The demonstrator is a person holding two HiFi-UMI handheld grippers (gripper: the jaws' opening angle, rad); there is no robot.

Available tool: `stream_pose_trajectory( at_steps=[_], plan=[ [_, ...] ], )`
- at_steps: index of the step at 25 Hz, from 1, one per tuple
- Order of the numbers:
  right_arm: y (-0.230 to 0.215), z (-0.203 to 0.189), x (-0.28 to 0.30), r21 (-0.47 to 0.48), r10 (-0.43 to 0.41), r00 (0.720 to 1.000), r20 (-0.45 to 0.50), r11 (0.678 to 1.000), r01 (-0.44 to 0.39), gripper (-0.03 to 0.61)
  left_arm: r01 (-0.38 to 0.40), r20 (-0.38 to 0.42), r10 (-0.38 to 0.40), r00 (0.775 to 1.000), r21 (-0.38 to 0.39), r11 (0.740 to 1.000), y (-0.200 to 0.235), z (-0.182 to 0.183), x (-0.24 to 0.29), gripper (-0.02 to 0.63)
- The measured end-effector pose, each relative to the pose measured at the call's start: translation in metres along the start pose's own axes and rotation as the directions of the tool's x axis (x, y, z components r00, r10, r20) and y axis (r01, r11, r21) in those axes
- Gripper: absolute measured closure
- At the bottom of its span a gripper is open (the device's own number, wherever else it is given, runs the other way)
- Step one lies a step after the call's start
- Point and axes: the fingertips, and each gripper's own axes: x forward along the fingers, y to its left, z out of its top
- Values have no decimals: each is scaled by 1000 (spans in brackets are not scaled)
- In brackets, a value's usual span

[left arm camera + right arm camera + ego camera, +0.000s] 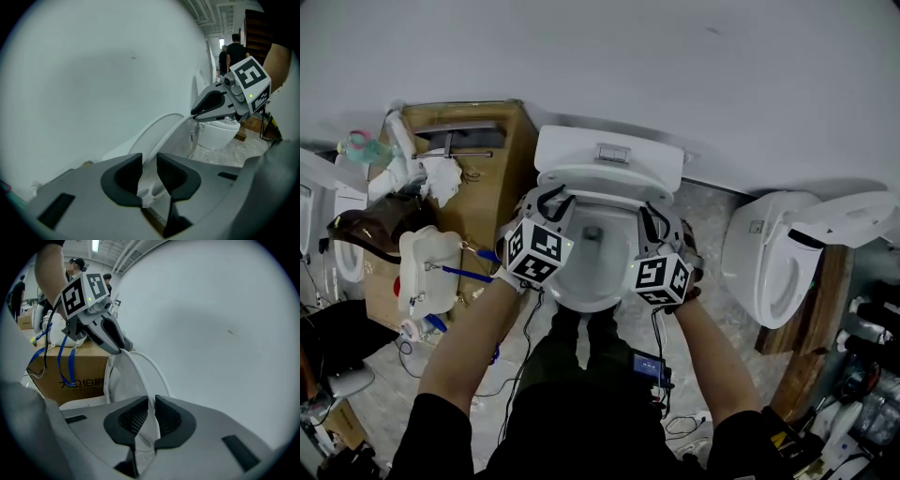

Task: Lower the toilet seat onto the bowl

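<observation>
A white toilet stands against the wall, its bowl (592, 281) below the tank (609, 152). The toilet seat (605, 187) is raised, tilted up between my two grippers. My left gripper (546, 208) holds the seat's left rim; in the left gripper view its jaws (149, 176) are closed on the white rim (159, 127). My right gripper (659, 225) is shut on the thin right edge of the seat (140, 364), which runs up between its pads (151, 416). Each gripper shows in the other's view, clamped on the opposite rim (194, 114) (115, 341).
A cardboard box (478, 159) stands left of the toilet, with white fittings (427, 272) and blue straps beside it. A second toilet (778, 253) lies on its side at the right on a wooden pallet (811, 328). People stand far back (234, 49).
</observation>
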Motion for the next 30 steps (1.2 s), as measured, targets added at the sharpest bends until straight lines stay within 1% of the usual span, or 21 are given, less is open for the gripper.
stream_pose_trajectory(
  at_steps=[8,12,16,19,22,24,27,28,30],
  plan=[
    [17,-6,-19,-1,24,1000,10,1000,-24,512,-11,-13,11,1000,-25,1000,-18,-11,-16,508],
    [29,-10,-30,-20,38,999,19,999,-38,512,7,-12,-7,1000,-68,998,-30,-18,-27,505],
    [38,-15,-41,-23,54,998,31,998,-53,512,-13,-7,13,1000,-112,994,-43,-21,-46,503],
    [45,-19,-49,-15,67,997,40,998,-66,512,-26,-6,25,1000,-169,985,-53,-25,-62,503],
    [55,-23,-57,-15,83,995,47,996,-82,512,-33,-25,29,999,-204,978,-66,-34,-74,503],
    [62,-26,-64,-23,93,994,50,996,-92,512,-49,-57,39,998,-189,981,-74,-42,-80,503],
    [74,-32,-72,-31,111,992,58,994,-109,512,-78,-97,65,993,-140,987,-85,-51,-85,503],
    [78,-34,-74,-31,118,991,60,993,-116,512,-82,-102,69,992,-135,987,-88,-54,-85,503],
    [87,-38,-79,-33,130,990,63,991,-128,512,-82,-105,67,992,-147,986,-95,-57,-86,503]
  ],
)
